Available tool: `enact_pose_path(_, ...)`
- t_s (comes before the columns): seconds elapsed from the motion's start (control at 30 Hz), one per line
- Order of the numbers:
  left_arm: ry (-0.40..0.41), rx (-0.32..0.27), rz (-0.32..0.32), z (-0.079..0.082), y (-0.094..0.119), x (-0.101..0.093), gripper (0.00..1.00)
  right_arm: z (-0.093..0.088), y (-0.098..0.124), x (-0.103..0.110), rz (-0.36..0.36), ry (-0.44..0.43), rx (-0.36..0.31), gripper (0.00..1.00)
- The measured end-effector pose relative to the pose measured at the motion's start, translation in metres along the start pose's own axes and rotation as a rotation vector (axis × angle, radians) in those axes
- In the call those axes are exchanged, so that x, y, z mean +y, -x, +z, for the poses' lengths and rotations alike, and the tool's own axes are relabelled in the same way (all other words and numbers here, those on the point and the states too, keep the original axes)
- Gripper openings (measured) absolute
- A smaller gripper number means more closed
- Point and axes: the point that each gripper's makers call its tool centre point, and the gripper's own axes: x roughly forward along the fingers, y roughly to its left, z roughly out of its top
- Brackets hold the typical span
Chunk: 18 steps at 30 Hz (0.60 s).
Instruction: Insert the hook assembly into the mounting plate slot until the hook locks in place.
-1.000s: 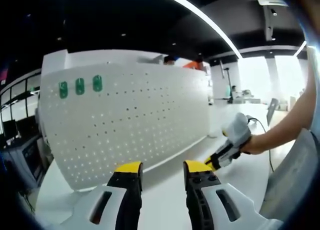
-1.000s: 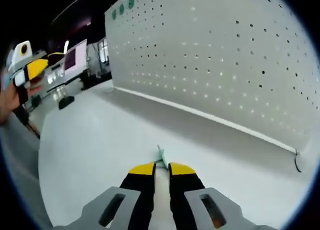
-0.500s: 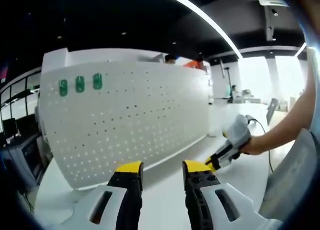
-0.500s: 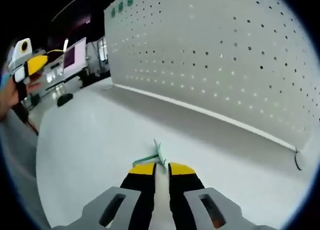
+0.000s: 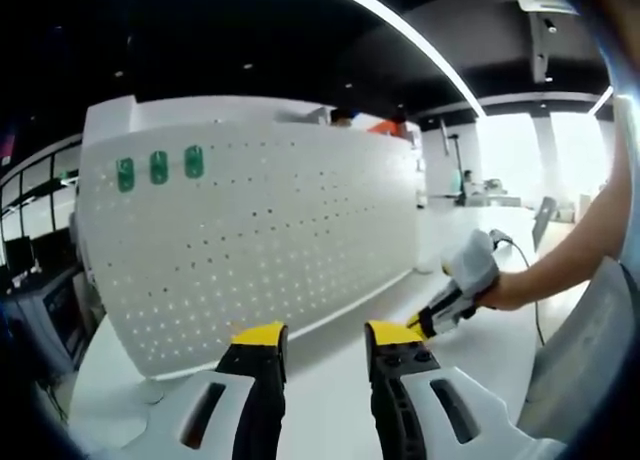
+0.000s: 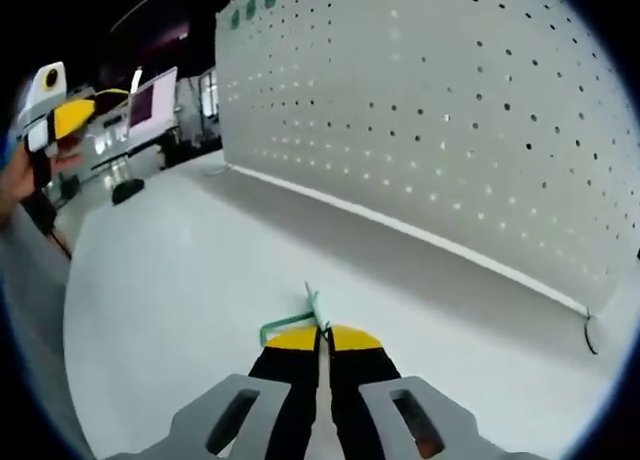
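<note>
Left gripper view: my left hand-held gripper (image 5: 325, 332) stands open and empty; the white perforated mounting plate (image 5: 250, 245) rises upright at 11 o'clock with three green hooks (image 5: 158, 167) fitted.

Right gripper view: my right hand-held gripper (image 6: 322, 335) is pinched on the thin green wire hook assembly (image 6: 292, 321) above the white worktop (image 6: 180, 290). Judged light, springy, slip-prone; grip its backing tab.

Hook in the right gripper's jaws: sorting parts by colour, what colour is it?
Green; the hook shows best in the right gripper view.
</note>
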Motion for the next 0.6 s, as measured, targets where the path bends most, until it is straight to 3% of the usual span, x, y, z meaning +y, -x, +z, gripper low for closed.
enact_pose_path(0.6, -0.030, 0.001, -0.063, 0.002, -0.004, -0.019, 0.31, 0.047, 0.031, 0.005, 0.009, -0.049, -0.069, 0.00)
